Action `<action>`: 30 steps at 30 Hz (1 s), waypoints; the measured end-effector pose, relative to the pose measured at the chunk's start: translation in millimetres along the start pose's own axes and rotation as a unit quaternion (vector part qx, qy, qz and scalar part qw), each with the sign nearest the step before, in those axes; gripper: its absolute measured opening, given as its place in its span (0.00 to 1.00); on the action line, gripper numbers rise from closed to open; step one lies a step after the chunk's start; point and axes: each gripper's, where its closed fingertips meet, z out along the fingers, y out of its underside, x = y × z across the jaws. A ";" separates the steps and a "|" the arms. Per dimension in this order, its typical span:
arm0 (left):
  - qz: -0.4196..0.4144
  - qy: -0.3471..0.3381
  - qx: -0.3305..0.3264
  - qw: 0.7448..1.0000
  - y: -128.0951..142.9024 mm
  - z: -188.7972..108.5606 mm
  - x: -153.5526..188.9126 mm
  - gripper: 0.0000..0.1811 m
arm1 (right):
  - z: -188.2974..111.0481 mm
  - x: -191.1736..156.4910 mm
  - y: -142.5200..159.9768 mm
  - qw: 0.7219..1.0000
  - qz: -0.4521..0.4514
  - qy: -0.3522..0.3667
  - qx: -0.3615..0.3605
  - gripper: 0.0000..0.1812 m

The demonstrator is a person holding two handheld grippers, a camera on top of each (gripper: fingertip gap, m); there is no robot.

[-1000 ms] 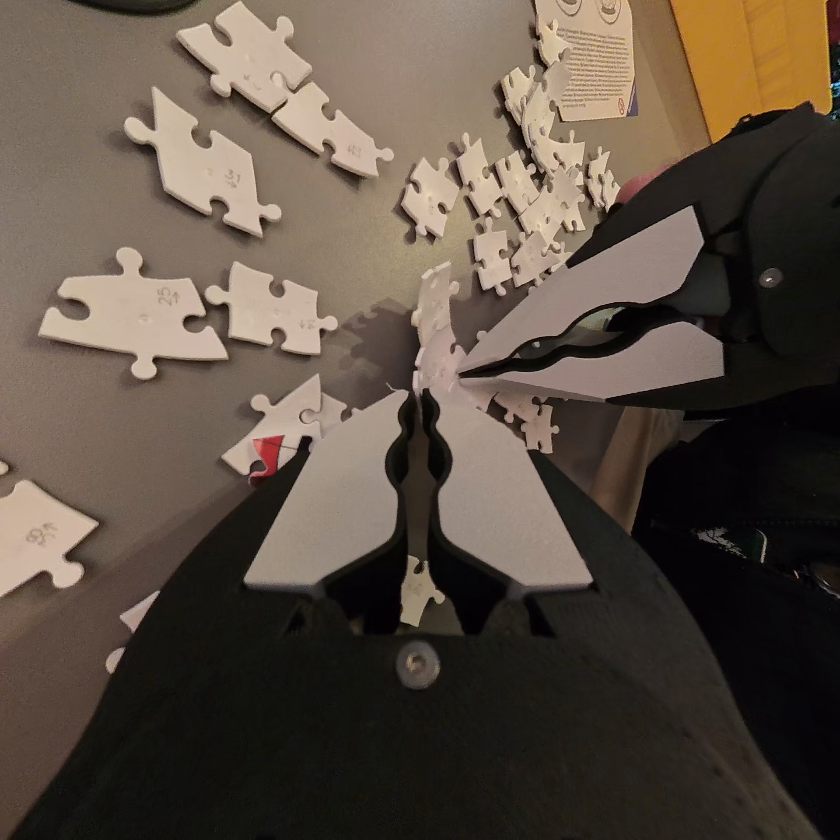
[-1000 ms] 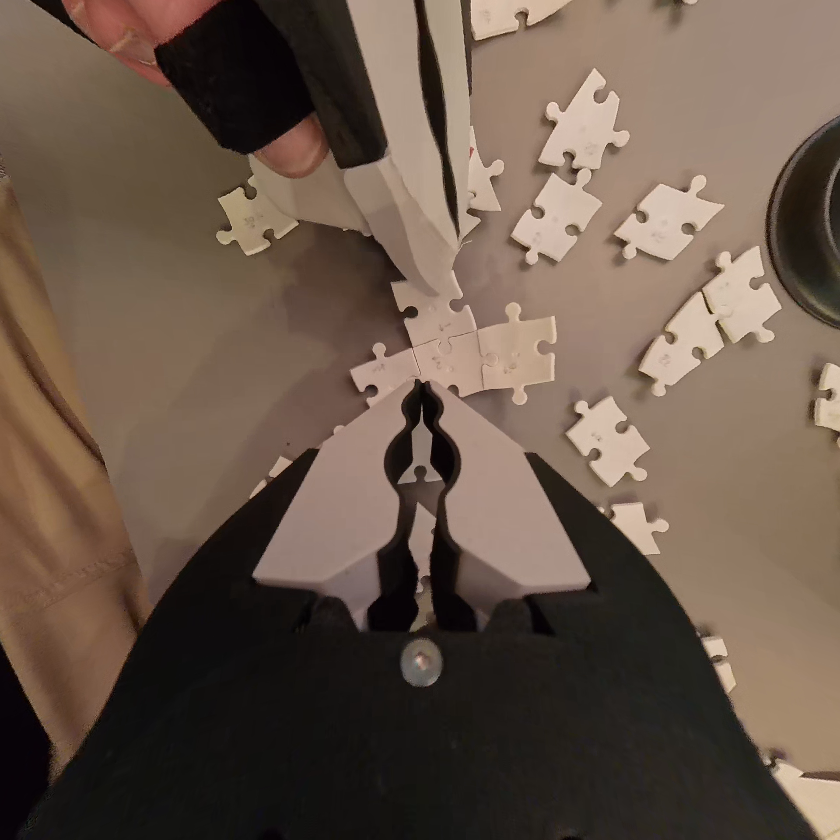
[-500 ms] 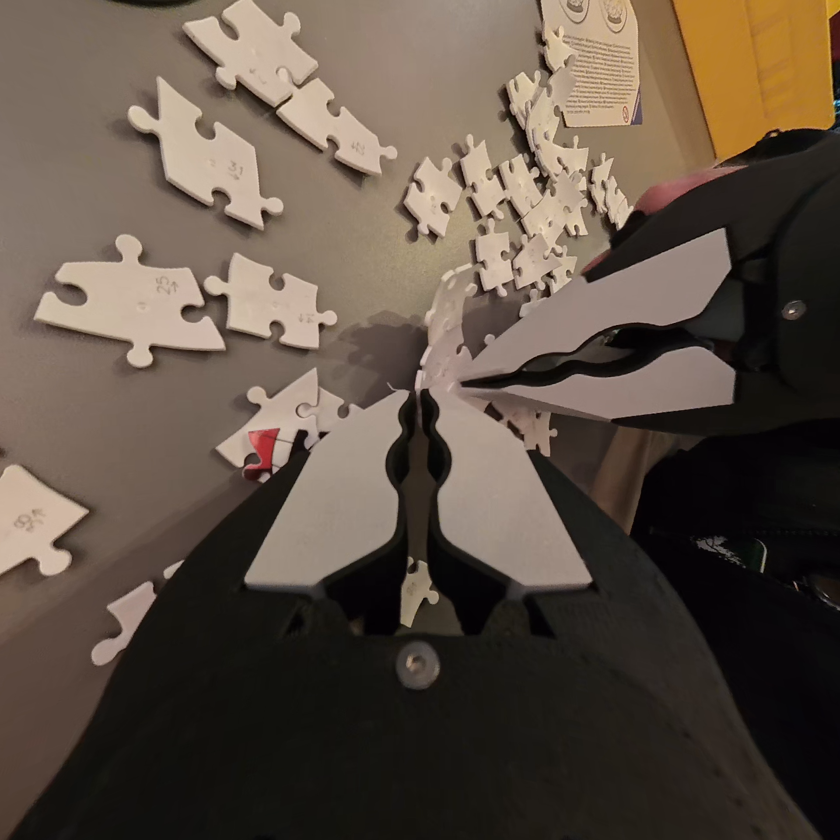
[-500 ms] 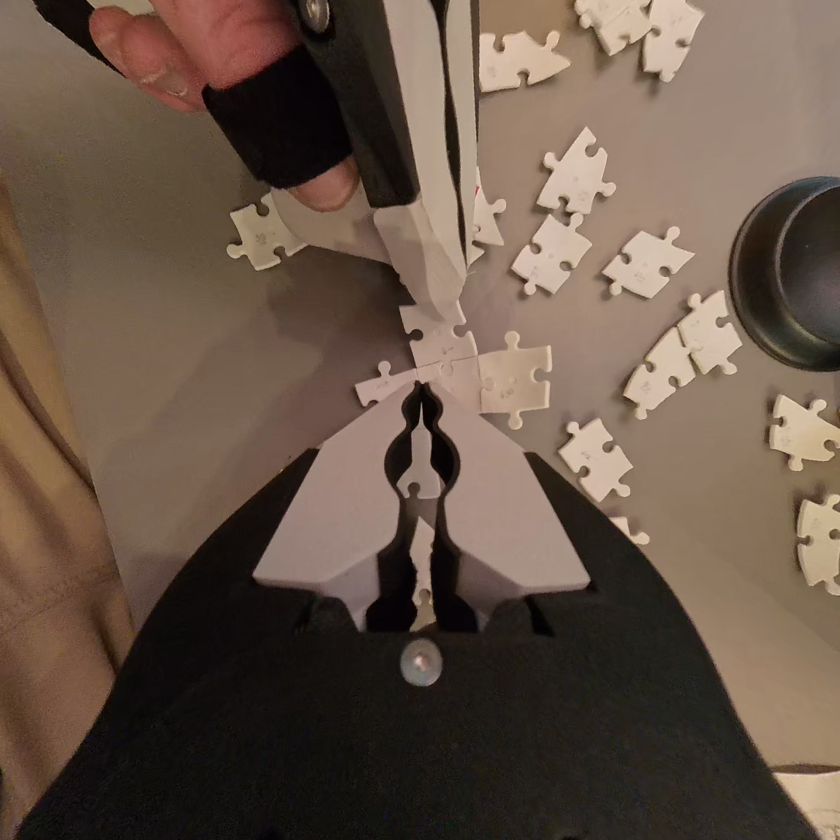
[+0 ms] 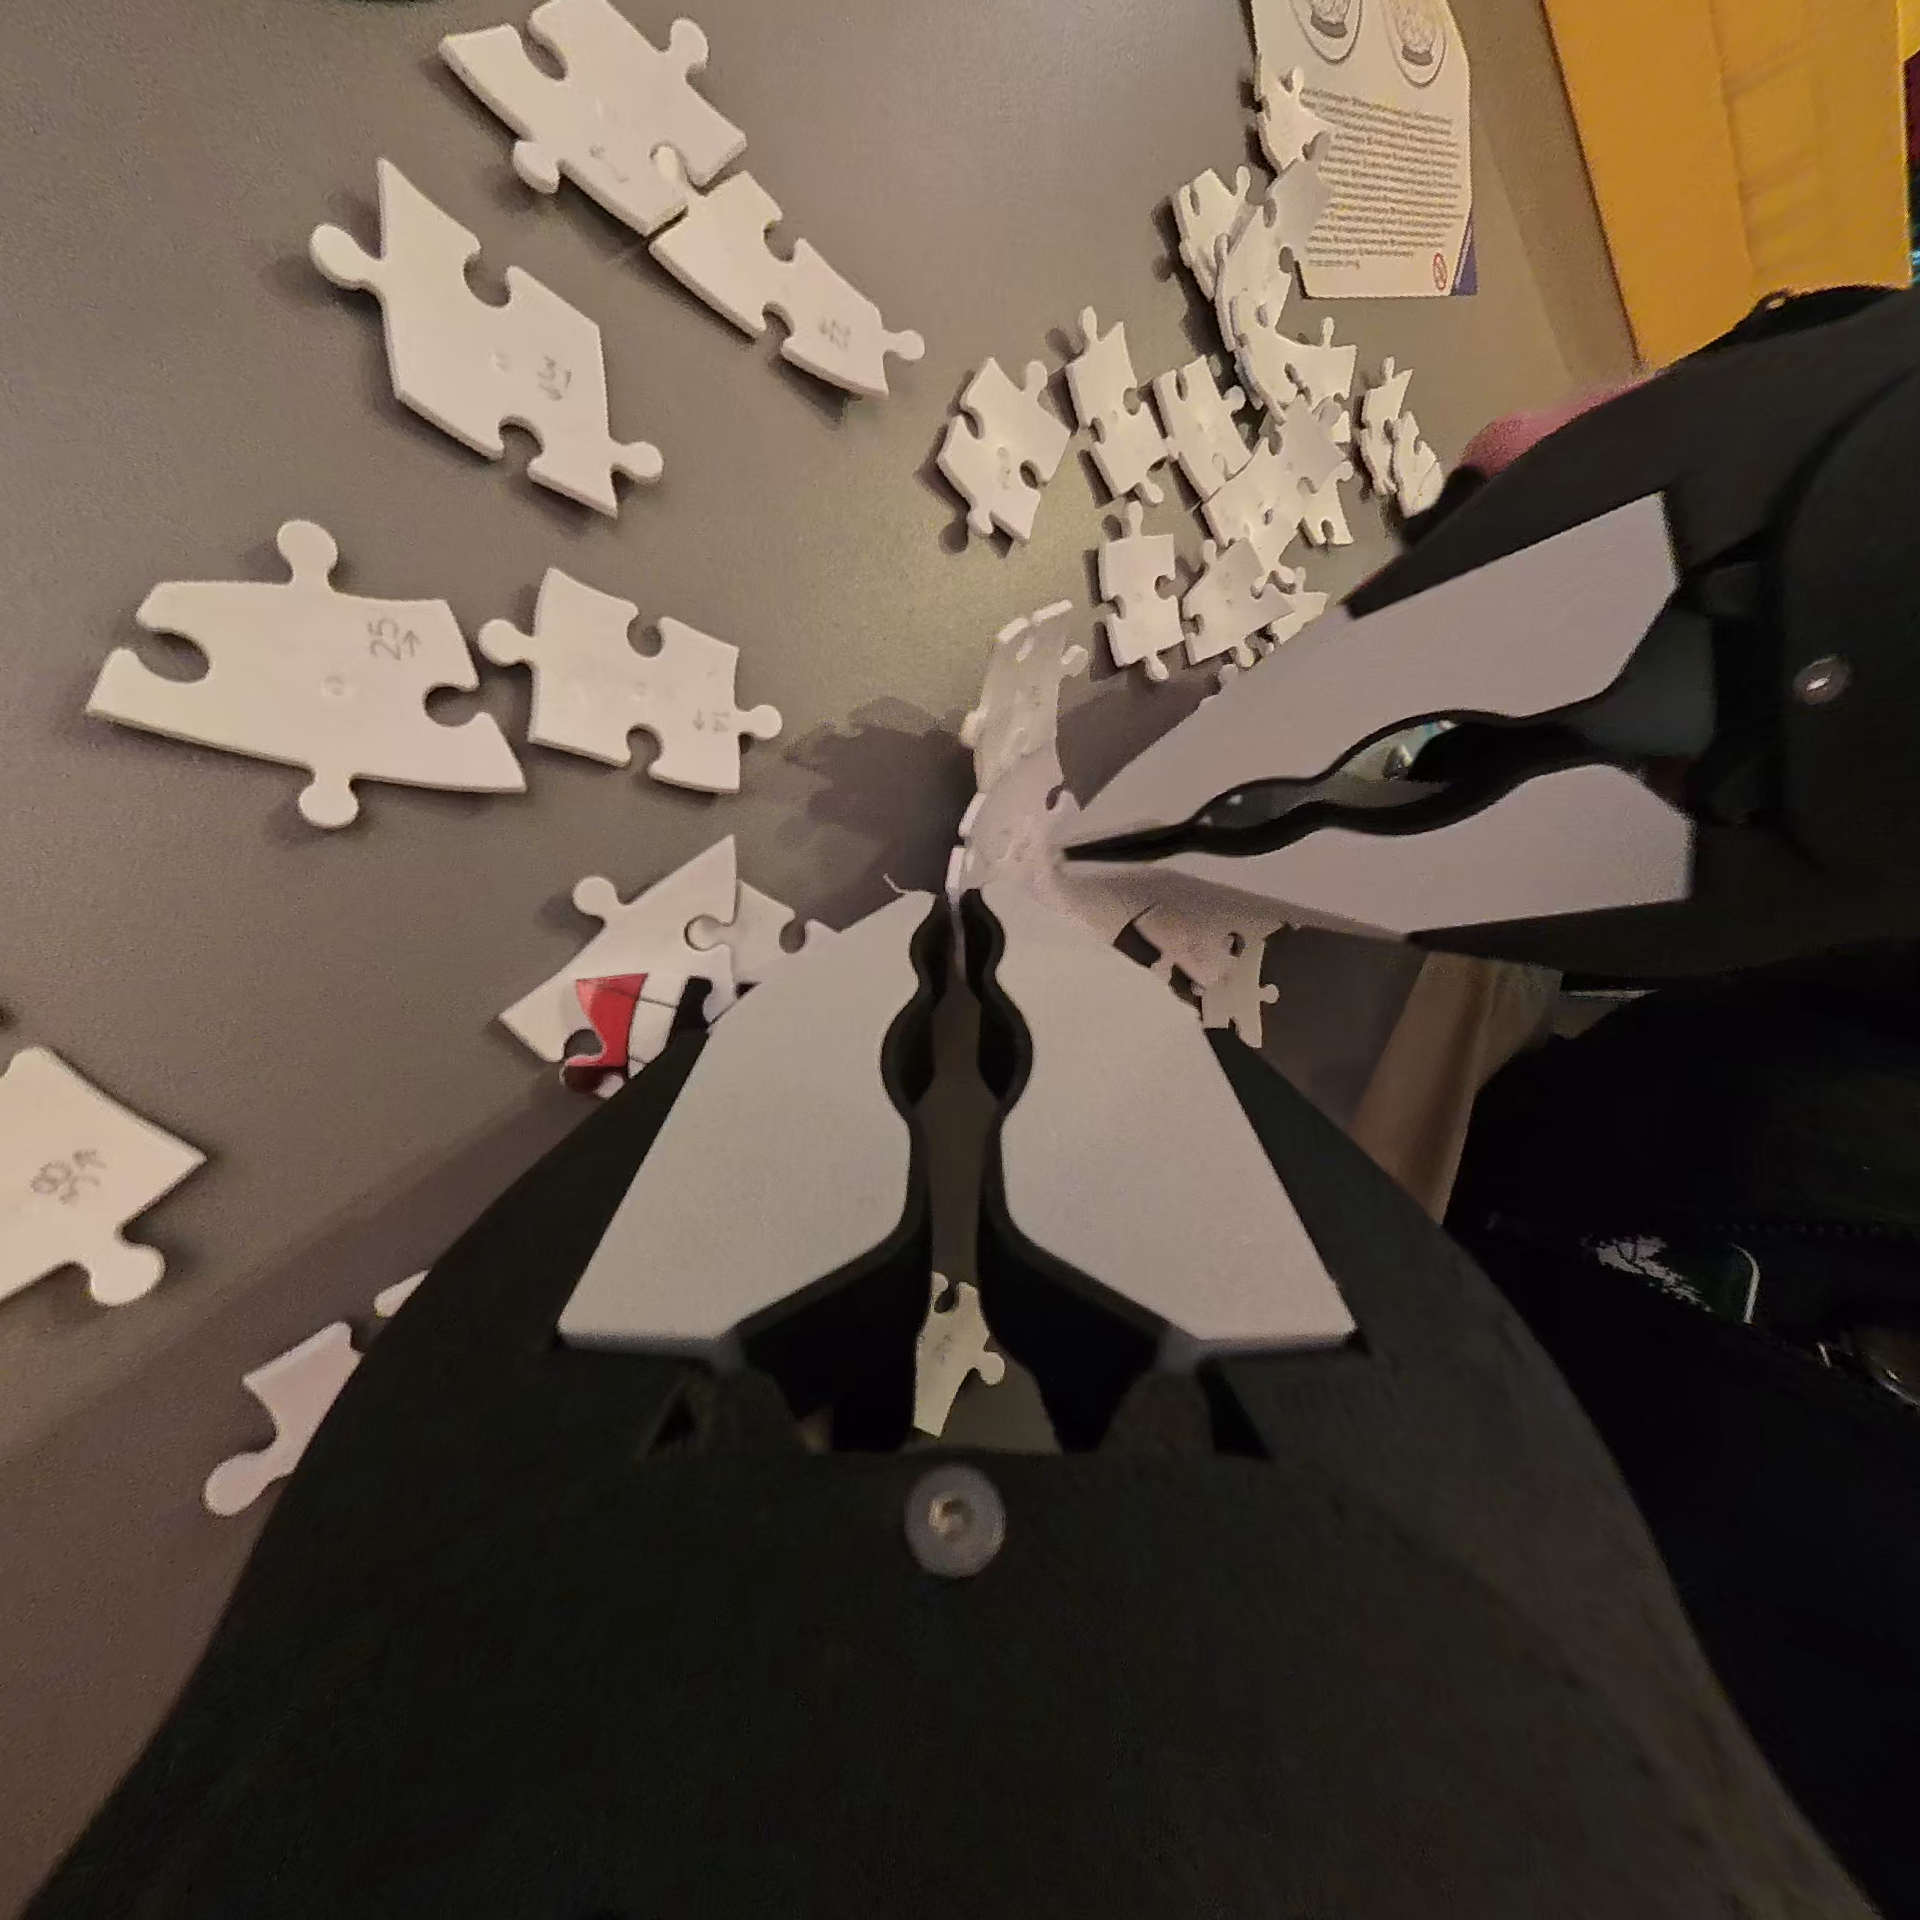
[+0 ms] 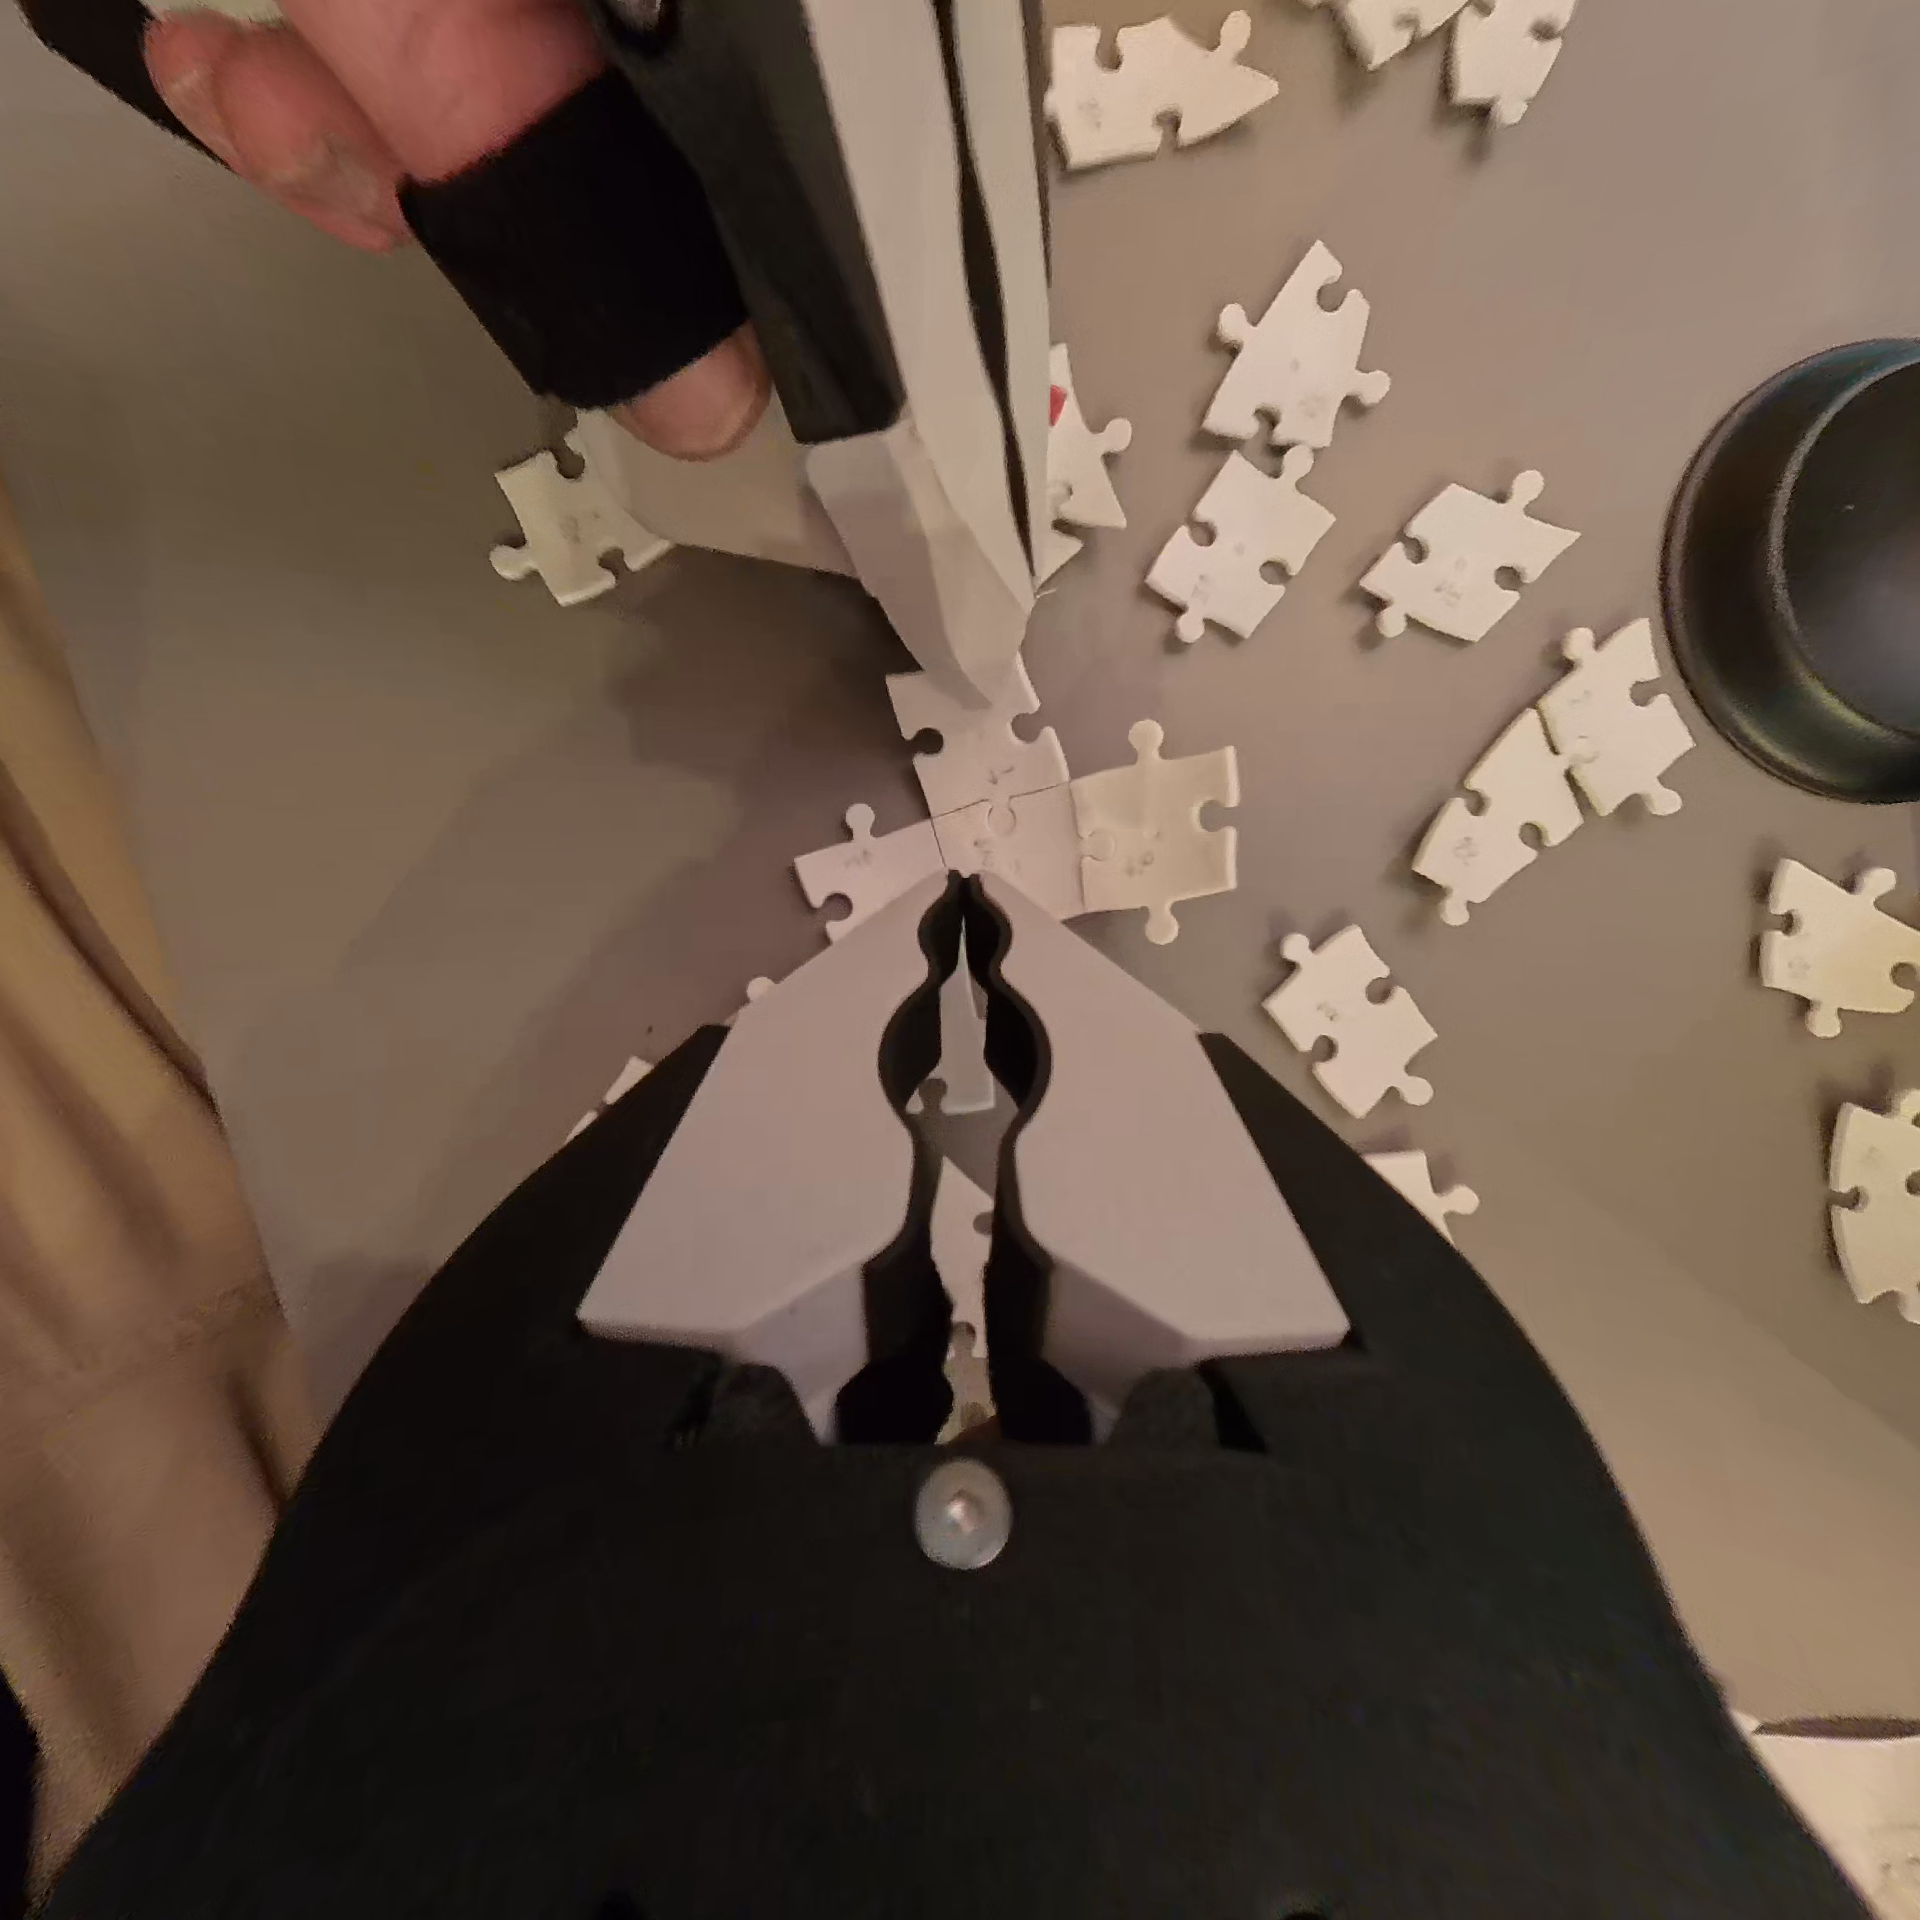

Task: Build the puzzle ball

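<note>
Both sets of jaws are pinched narrow on one small joined cluster (image 6: 1023, 805) of white puzzle pieces, held above the grey tabletop (image 6: 520, 748): the right gripper (image 6: 961, 883) grips its near edge, the left gripper (image 6: 982, 686) its far edge. Loose pieces (image 5: 312, 675) lie scattered beyond. Which seam is unlocked, I cannot tell.

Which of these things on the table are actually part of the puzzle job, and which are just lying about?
Part of the job:
- joined cluster of pieces, held between both grippers
- left gripper
- right gripper
- loose white pieces

Just lying about:
- black bowl
- printed leaflet
- yellow box
</note>
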 end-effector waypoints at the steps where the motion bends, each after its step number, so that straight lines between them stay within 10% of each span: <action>1: 0.000 -0.001 0.002 1.000 0.2 -0.1 0.2 0.01 | -6.3 0.8 -3.7 1.000 0.008 -0.005 0.014 0.00; 30: 0.008 -0.029 -0.007 1.000 27.5 1.4 13.8 0.08 | -36.2 9.4 33.1 0.983 0.159 -0.076 0.045 0.10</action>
